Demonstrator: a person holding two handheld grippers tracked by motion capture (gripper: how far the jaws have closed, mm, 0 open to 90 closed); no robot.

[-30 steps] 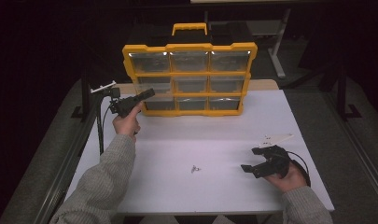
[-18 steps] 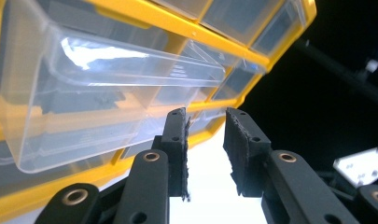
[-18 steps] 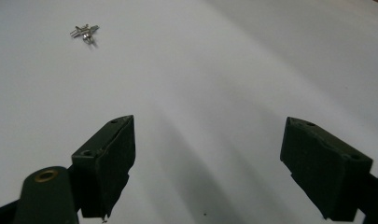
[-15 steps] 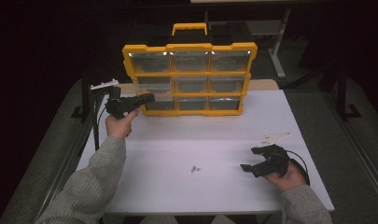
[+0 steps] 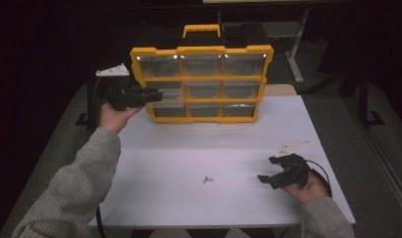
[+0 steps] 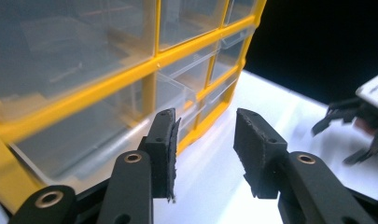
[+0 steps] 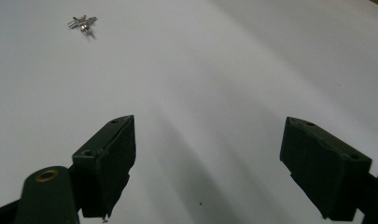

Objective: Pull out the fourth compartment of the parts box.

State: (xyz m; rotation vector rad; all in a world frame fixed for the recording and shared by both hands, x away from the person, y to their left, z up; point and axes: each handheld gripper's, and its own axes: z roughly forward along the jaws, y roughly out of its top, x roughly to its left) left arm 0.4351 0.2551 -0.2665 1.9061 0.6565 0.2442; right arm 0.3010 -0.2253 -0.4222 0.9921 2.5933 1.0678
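The left gripper point(image 5: 151, 93) hovers at the left column of the yellow drawer organiser point(image 5: 202, 83), its jaws parted by a narrow gap that has just been widening, with nothing between the pads point(image 6: 166, 154). In the left gripper view the jaws point across the clear drawer fronts, and one middle drawer point(image 6: 175, 95) looks to stand slightly proud of the yellow frame. The right gripper point(image 5: 274, 171) rests low on the white table point(image 5: 188, 148), well in front of the organiser and toward its right end, jaws spread wide and empty. A small cluster of metal parts point(image 5: 207, 179) lies on the table in front of the organiser, roughly below its middle column, just off the right gripper's tips; the right gripper view shows the same parts point(image 7: 82, 22) ahead of the open jaws.

The step in hand appears to be working a drawer on the organiser's left side. Doing it well likely means squaring the jaws to the drawer's front lip, closing on the lip rather than the frame, and pulling straight out so the light cabinet does not tip or slide on the table.
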